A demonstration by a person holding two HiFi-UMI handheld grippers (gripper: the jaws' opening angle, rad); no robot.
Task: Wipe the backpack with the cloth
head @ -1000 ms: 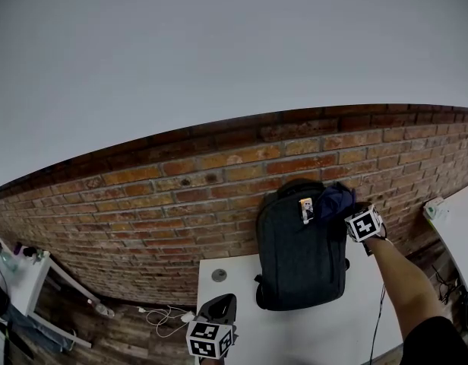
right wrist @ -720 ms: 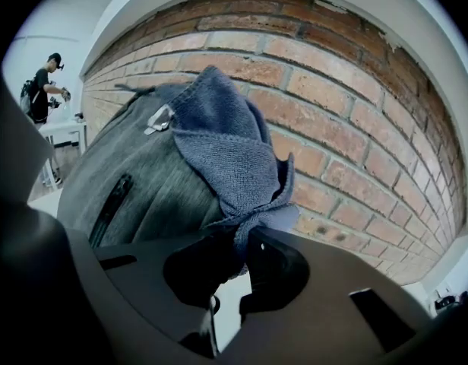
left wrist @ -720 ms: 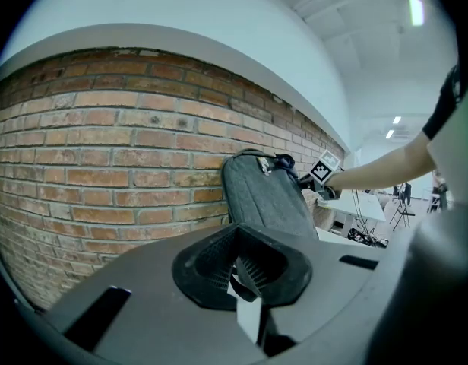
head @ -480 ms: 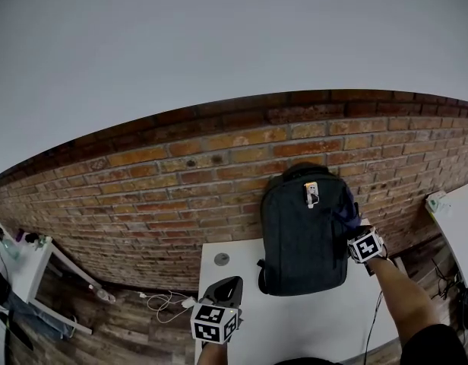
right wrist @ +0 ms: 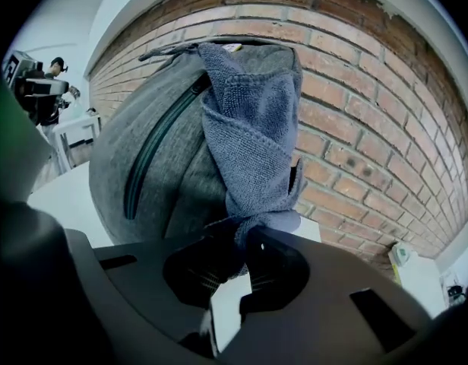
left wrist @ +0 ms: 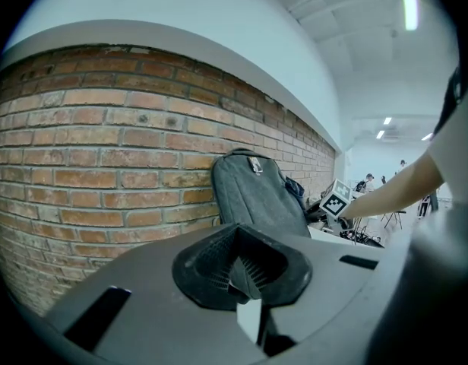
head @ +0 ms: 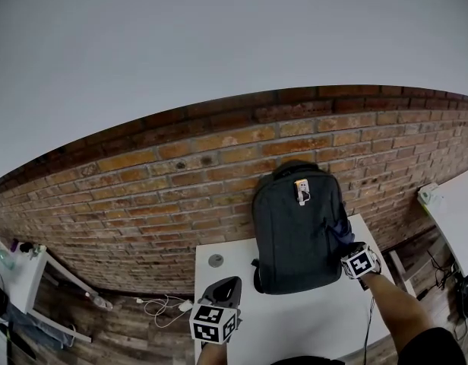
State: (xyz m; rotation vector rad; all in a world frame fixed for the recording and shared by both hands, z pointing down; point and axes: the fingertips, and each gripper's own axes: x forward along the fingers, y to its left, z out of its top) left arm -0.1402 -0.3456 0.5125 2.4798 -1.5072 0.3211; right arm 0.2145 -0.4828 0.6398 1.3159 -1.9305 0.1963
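Plainly, the right hand-held gripper [right wrist: 241,253] is clamped on a bunched end of the cloth [right wrist: 249,120], which lies against the right flank of the backpack [right wrist: 143,143]. The backpack stands upright at the far edge of the desk [head: 295,318], leaning on the brick wall [head: 143,188], its long axis running up from the desk. Its front panel lies left of this gripper, so I judge the next stroke must sweep that way. The left hand-held gripper [left wrist: 245,268], jaws together on nothing, hovers by the near-left corner, well apart from the backpack. The right is nearer.
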